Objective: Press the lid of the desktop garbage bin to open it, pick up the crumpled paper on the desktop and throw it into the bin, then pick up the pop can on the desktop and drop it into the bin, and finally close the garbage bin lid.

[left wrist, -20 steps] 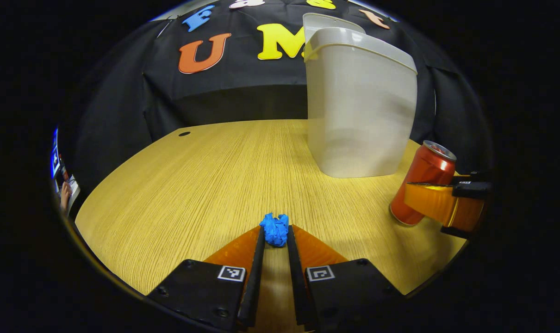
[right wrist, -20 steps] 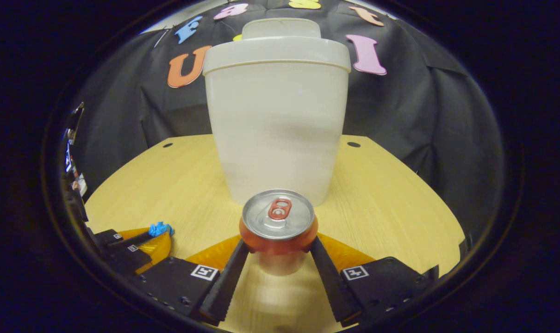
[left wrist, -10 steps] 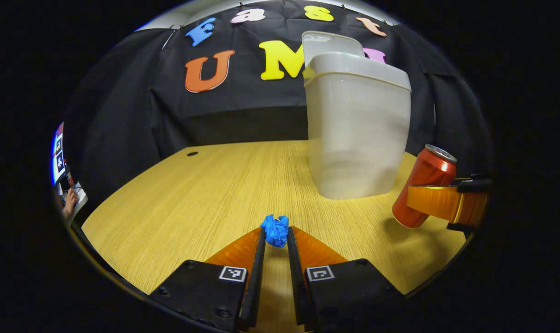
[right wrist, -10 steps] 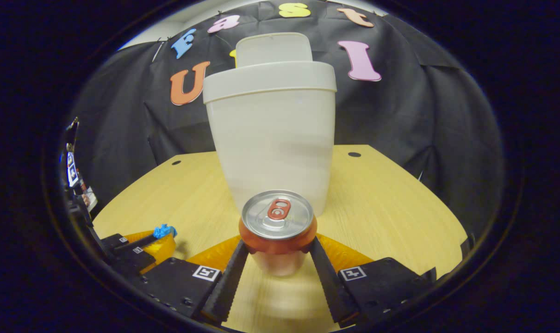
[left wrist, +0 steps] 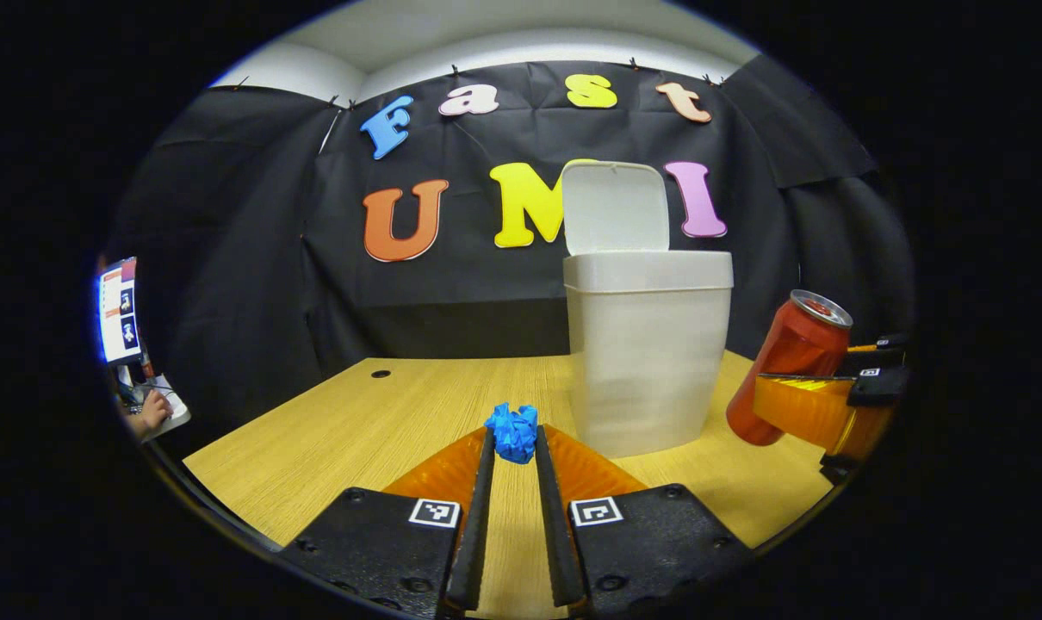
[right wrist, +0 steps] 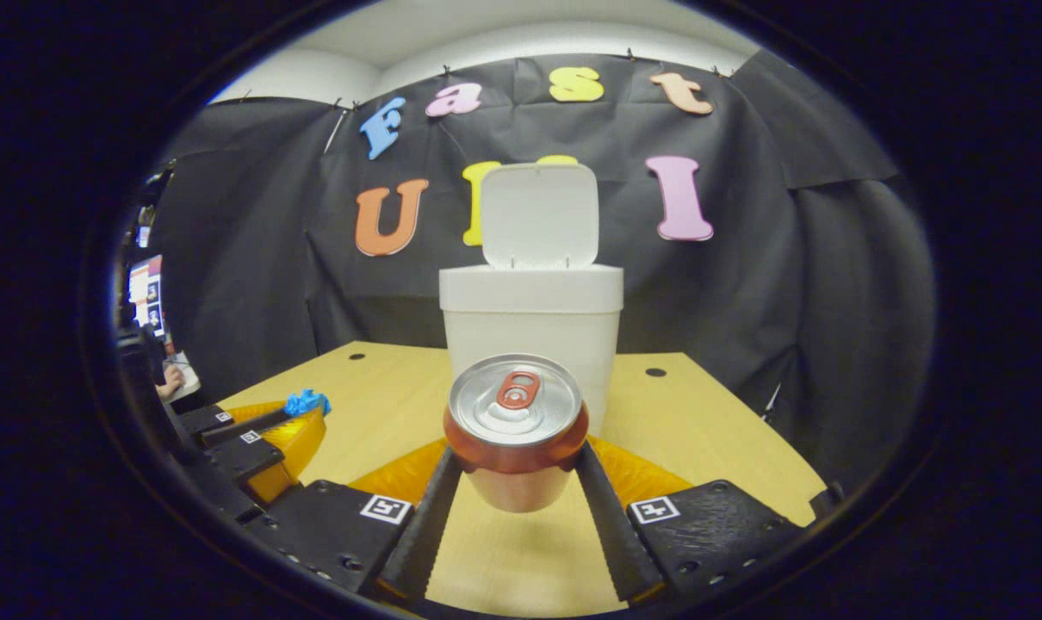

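Left hand-held gripper (left wrist: 514,441) clenching the blue paper (left wrist: 512,430) at its fingertips, carrying it above the counter (left wrist: 357,430), just left of the bin (left wrist: 646,362). Right hand-held gripper (right wrist: 516,465) grasping the can (right wrist: 516,422) by its sides, holding it lifted off the counter in front of the bin (right wrist: 530,323). Bin standing upright at the counter's far side, lid (right wrist: 540,215) tipped up and open. Showing no readable brand on the can or bin. Square black-and-white markers (left wrist: 435,512) sitting on the gripper bodies, not legible as writing.
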Demonstrator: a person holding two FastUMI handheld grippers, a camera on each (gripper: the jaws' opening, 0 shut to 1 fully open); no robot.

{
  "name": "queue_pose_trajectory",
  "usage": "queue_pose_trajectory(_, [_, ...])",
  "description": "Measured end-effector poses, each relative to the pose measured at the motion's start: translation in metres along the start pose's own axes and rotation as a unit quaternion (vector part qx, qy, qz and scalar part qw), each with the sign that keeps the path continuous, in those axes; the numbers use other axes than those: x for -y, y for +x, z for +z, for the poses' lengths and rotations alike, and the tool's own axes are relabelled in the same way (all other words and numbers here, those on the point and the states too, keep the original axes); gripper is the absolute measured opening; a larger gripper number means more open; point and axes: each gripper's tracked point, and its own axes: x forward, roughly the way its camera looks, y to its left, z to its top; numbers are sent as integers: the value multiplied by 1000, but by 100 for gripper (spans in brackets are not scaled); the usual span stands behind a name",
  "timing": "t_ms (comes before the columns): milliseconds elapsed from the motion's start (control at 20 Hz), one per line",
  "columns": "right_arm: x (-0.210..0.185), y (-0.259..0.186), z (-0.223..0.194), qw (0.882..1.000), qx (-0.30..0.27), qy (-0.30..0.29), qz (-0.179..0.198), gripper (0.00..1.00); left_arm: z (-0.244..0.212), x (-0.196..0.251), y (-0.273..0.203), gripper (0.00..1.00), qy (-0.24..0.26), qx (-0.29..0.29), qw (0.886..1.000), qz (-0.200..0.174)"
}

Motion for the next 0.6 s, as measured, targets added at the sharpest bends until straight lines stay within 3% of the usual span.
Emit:
queue_pose_trajectory(150, [3,-25,29,999,50,-16,-2,78,24,13,1,33,-19,-3,1000,-8])
queue_pose_trajectory(600, [38,-49,48,997,70,25,-7,77,98,51,-2,33,17,52,998,-31])
